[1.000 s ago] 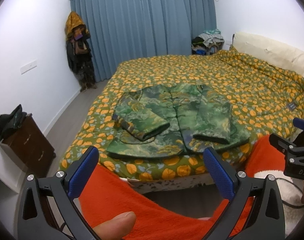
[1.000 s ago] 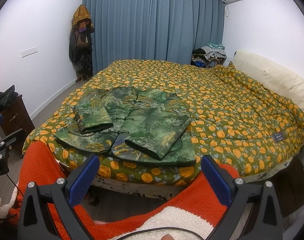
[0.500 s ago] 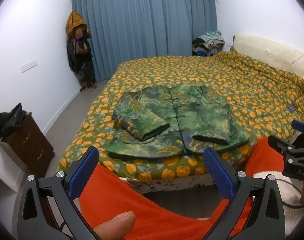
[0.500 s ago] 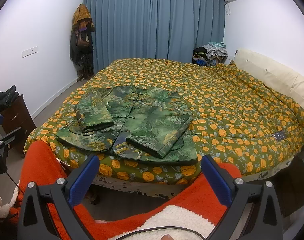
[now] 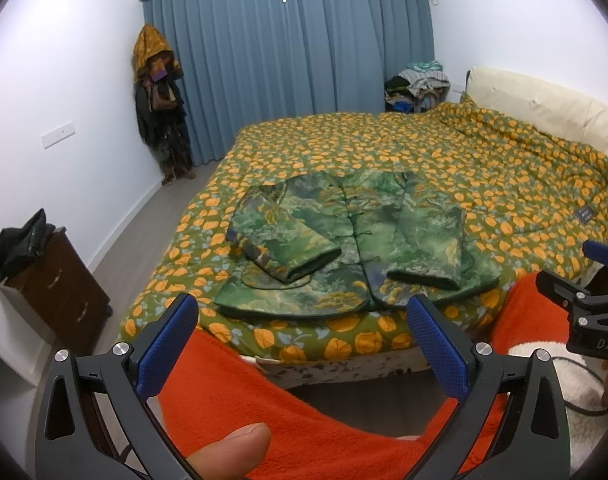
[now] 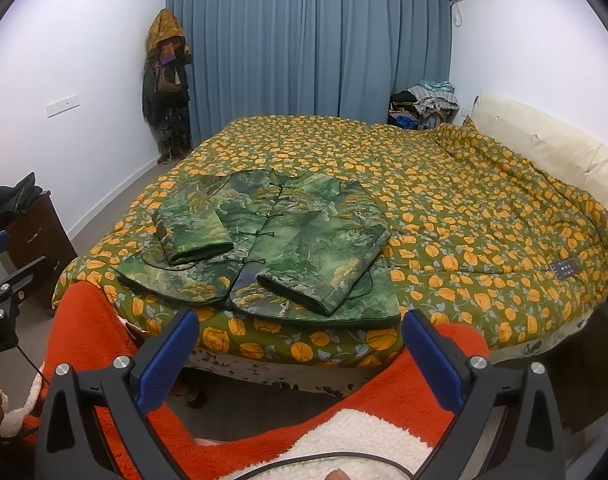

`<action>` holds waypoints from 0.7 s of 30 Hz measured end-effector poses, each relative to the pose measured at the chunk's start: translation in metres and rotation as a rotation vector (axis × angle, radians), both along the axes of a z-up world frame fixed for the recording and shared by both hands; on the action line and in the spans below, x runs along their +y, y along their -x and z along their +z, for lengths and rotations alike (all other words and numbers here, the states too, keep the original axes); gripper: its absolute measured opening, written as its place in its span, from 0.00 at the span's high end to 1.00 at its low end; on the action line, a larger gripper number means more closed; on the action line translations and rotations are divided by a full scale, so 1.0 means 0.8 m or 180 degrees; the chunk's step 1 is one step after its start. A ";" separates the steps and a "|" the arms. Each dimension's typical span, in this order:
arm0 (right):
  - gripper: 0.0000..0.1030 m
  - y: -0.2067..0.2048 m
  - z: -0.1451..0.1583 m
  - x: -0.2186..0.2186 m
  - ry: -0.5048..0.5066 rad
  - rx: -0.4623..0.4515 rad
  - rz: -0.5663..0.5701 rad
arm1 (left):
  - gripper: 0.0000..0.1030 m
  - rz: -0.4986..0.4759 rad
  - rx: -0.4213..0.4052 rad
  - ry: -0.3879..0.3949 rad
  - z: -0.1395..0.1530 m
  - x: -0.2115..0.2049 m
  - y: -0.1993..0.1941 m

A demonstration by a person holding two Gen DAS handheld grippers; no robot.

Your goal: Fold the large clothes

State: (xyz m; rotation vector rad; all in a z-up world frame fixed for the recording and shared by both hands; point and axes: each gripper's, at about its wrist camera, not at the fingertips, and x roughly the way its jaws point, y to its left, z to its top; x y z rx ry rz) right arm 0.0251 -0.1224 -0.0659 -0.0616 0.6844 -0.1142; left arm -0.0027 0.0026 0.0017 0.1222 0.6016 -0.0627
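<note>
A big green jacket [image 5: 356, 240] lies flat on the bed [image 5: 484, 184], near the bed's front edge. It is buttoned up the middle. Both sleeves are folded in over the front of the jacket. The cuffs point toward the front edge of the bed.

The left hand-held gripper [image 5: 299, 344] is spread wide and holds nothing. The right hand-held gripper [image 6: 299, 344] is spread wide too, and it is empty. Both hang in the air in front of the bed, well apart from the jacket. An orange blanket [image 5: 231, 392] shows under them.

The jacket looks thick and puffy, so it is likely soft but a bit heavy. It will bend, but not make a sharp fold. It may spring back open. A good place to grab is likely the bottom hem, one gripper at each corner nearest the bed's front edge. Then the hem can go up toward the collar.
</note>
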 end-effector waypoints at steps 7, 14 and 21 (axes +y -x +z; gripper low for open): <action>0.00 0.000 0.001 0.002 0.0016 -0.0009 0.0002 | 0.00 0.0001 -0.0003 -0.0005 0.000 0.001 0.000; 0.00 0.000 0.001 0.002 0.0017 -0.0007 0.0004 | 0.00 0.0004 -0.0002 -0.0015 -0.001 0.003 -0.002; 0.00 0.001 0.001 0.002 0.0019 -0.0004 0.0003 | 0.00 0.0007 -0.0003 -0.0017 -0.001 0.003 -0.002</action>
